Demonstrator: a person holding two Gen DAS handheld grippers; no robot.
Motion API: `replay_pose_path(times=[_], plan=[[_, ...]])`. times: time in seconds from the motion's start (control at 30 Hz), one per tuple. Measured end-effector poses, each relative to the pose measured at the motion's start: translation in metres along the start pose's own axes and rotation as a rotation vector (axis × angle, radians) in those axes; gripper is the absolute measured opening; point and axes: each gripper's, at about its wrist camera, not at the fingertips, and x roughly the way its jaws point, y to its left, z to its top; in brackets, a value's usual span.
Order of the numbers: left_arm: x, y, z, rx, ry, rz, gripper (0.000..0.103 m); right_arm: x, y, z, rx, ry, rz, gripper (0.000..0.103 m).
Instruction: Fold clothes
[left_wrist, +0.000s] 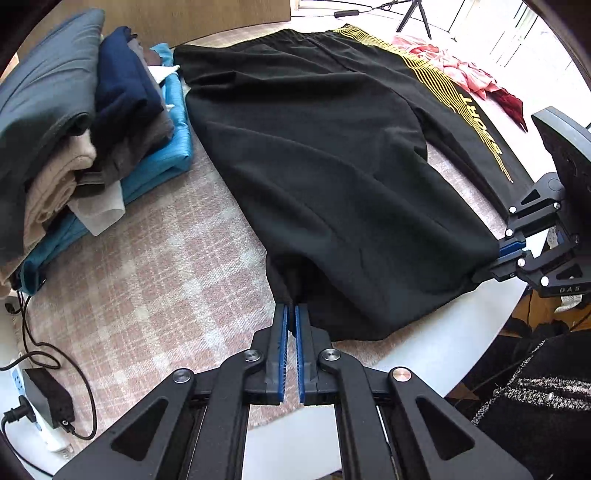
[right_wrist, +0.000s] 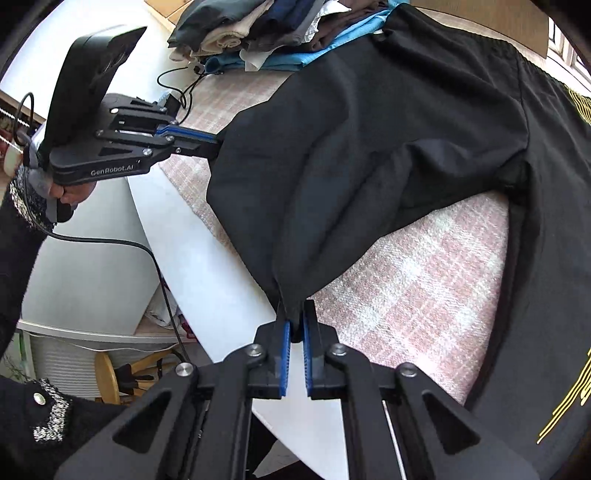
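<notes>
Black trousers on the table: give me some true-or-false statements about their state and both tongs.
1. Both tongs are shut on the black trousers. True: left tongs and right tongs each pinch the hem edge.
2. The trousers carry a red stripe. False: the stripe is yellow.
3. A pile of folded clothes sits beside the trousers. True.
4. The trousers lie on bare wood. False: they lie on a pink checked cloth.
</notes>
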Motion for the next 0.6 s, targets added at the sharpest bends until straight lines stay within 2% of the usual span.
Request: replay_pose_path(times=[0.07, 0.13, 0.2, 0.23, 0.27, 0.3, 0.37, 0.43, 0.5, 0.6], plan=[[-0.027, 0.003, -0.015, -0.035, -0.021, -0.027, 0.003, -0.02, 0.0, 0.003, 0.046, -0.026, 0.09, 0.006], [-0.052, 0.008, -0.032, -0.069, -0.036, -0.09, 0.003, -0.04, 0.001, 0.005, 0.092, -0.051, 0.181, 0.006], [-0.062, 0.013, -0.048, -0.11, -0.022, -0.132, 0.004, -0.042, -0.003, 0.003, 0.136, -0.018, 0.26, 0.008], [-0.059, 0.015, -0.055, -0.12, 0.002, -0.125, 0.005, -0.042, -0.005, 0.001, 0.158, 0.0, 0.3, 0.013], [-0.053, 0.016, -0.064, -0.126, 0.035, -0.107, 0.007, -0.032, -0.004, -0.004, 0.164, 0.039, 0.282, 0.02], [-0.047, 0.017, -0.072, -0.131, 0.067, -0.089, 0.007, -0.028, -0.002, -0.01, 0.159, 0.067, 0.226, 0.033], [-0.042, 0.019, -0.084, -0.16, 0.091, -0.063, 0.007, -0.019, 0.003, -0.022, 0.147, 0.123, 0.111, 0.034], [-0.042, 0.02, -0.09, -0.19, 0.089, -0.041, 0.006, -0.036, -0.013, -0.035, 0.183, 0.053, 0.09, 0.034], [-0.05, 0.012, -0.084, -0.195, 0.047, -0.032, 0.004, -0.054, -0.03, -0.048, 0.221, -0.019, 0.072, 0.034], [-0.059, -0.022, -0.061, -0.127, -0.022, -0.067, 0.004, -0.104, -0.069, -0.065, 0.311, -0.162, -0.077, 0.034]])
